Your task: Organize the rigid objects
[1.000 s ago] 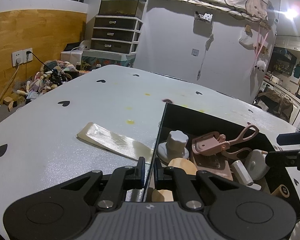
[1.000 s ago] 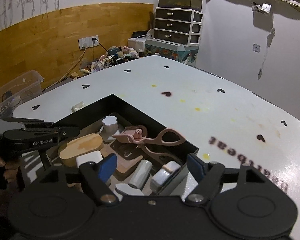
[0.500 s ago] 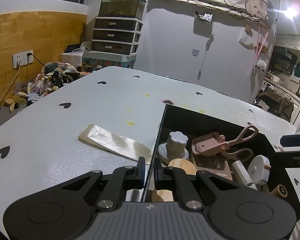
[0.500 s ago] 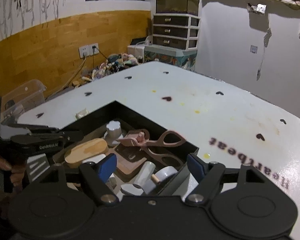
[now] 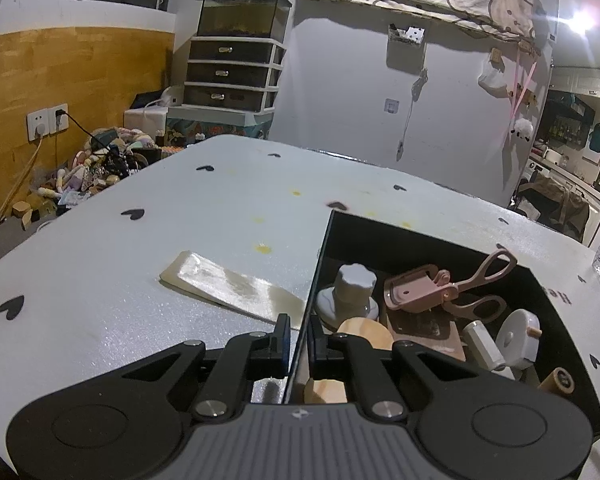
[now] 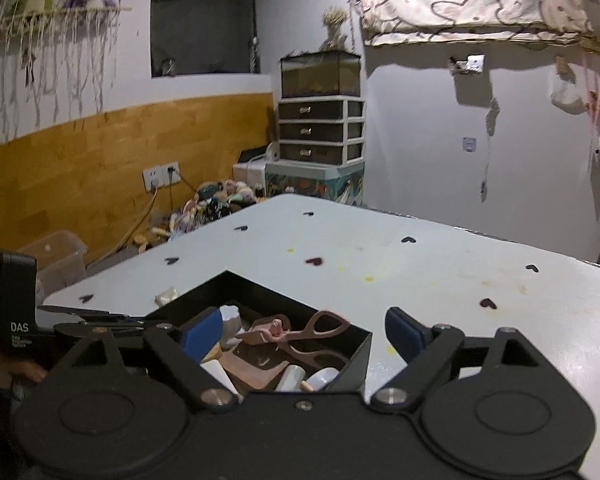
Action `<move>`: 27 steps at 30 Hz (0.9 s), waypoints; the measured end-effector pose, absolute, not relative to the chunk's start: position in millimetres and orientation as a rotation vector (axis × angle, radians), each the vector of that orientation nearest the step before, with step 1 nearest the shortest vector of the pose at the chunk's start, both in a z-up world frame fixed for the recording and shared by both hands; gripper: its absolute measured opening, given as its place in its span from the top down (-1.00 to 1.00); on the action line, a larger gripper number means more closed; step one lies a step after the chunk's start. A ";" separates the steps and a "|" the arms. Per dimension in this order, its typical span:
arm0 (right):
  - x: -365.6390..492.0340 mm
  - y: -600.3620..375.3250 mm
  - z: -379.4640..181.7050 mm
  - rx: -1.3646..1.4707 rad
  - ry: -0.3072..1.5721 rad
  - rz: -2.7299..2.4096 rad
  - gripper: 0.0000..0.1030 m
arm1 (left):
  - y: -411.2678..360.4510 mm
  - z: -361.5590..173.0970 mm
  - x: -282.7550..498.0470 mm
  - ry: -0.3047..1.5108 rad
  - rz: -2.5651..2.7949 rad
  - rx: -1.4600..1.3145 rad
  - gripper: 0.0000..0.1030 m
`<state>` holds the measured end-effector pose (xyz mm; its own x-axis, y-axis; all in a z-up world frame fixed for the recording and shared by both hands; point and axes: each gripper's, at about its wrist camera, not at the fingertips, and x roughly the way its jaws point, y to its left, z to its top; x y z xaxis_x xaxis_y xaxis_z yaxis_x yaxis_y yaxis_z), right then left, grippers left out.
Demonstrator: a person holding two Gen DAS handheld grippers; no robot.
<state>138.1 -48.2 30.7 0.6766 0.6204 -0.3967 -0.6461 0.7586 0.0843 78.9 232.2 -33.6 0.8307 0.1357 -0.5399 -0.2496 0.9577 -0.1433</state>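
The left tool (image 5: 299,340) is clamped on the near left wall of the black box (image 5: 440,236), one finger outside the wall and one inside, with the thin wall pinched between the pads. It also shows at the left edge of the right wrist view (image 6: 100,316), reaching in toward the box's left side.

The right tool (image 6: 304,330) stands wide apart with nothing between its blue pads; its jaws have just been opening further. It hangs above the near corner of the box, clear of the things inside.

The box sits on the white desk (image 5: 100,280), which is printed with small black hearts and marked with a few yellow stains. Inside the box, a white knob-topped piece (image 5: 350,292) stands in the left part, just beside a round wooden disc (image 5: 366,330). To its right lies a pink eyelash curler (image 5: 448,290), its loop handles pointing toward the far right corner, resting over a brown flat piece (image 5: 432,328). Near the right wall are a white cylinder (image 5: 482,344), a white round piece with a small wooden peg (image 5: 518,338), and a small wooden roller (image 5: 558,380) at the near right.

Outside the box, a flat cream strip (image 5: 228,284) lies on the desk, its near end touching or just beside the box's left wall.
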 end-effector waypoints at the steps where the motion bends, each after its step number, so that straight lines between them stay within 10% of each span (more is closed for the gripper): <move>1: 136.4 -49.7 29.8 -0.057 0.419 0.710 -0.75 | 230.8 -32.0 78.0 0.549 0.206 -0.209 0.83; 13: 111.0 -64.2 20.5 -0.010 0.377 0.646 -0.85 | 208.3 13.8 41.5 0.413 0.199 -0.138 0.78; 27: 68.7 -88.7 9.1 0.023 0.321 0.566 -0.96 | 175.2 28.4 -8.9 0.338 0.195 -0.113 -0.56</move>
